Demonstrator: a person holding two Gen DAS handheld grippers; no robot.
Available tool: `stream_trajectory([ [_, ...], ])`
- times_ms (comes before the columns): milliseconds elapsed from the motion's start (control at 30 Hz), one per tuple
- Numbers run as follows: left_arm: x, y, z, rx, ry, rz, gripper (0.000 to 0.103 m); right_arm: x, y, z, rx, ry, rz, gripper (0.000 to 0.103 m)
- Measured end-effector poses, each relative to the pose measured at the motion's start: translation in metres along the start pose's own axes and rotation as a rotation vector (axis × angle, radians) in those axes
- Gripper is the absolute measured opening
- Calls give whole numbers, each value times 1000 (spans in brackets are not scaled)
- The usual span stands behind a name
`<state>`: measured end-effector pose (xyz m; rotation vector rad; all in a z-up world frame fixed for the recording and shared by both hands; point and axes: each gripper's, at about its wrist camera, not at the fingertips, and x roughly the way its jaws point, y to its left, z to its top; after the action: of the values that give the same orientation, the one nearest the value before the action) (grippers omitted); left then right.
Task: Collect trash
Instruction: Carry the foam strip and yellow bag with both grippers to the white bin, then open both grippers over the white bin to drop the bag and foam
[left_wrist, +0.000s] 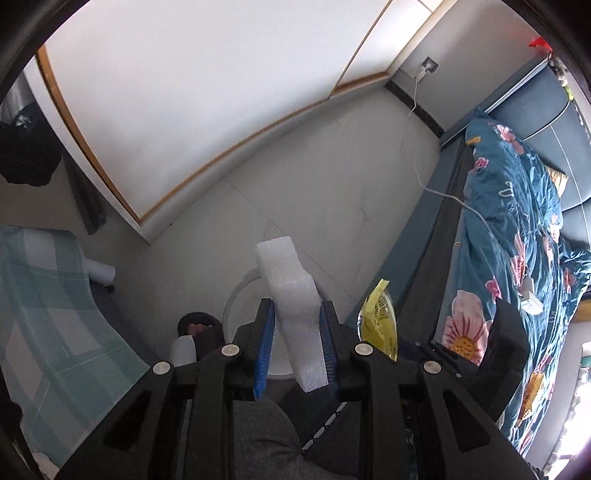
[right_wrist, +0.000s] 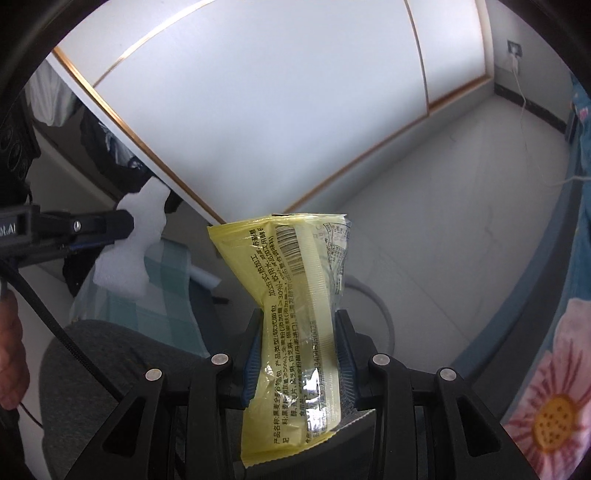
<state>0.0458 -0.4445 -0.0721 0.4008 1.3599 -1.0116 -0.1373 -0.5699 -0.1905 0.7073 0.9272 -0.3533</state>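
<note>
bedroom floor (left_wrist: 332, 206) | foam block (left_wrist: 295, 314) lengthwise along left tongs (left_wrist: 297, 317), seemingly clamped

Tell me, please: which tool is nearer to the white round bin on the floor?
Left. The left tool, shut on the foam piece, hangs directly over the bin. The right tool, holding the yellow wrapper, is off beside its rim.

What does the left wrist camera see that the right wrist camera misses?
Only the left wrist view shows a foot in a black slipper and the white charger block lying on the floral quilt. Only the right wrist view shows the printed text and barcode clearly on the yellow plastic food wrapper. Both show the white foam piece clamped in the left gripper, the wrapper, and a white round bin rim.
</note>
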Motion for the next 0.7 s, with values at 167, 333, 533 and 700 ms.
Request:
stream_trajectory([
  [167, 50, 15, 23, -67, 239, -120, 20, 51, -14, -6, 119, 112, 32, 35],
  [333, 97, 14, 36, -24, 390, -99, 20, 82, -36, -15, 201, 176, 52, 35],
  [533, 163, 20, 29, -22, 582, -99, 20, 113, -44, -23, 269, 225, 58, 37],
  [700, 197, 27, 15, -46, 671, -75, 20, 137, -52, -26, 325, 258, 61, 37],
])
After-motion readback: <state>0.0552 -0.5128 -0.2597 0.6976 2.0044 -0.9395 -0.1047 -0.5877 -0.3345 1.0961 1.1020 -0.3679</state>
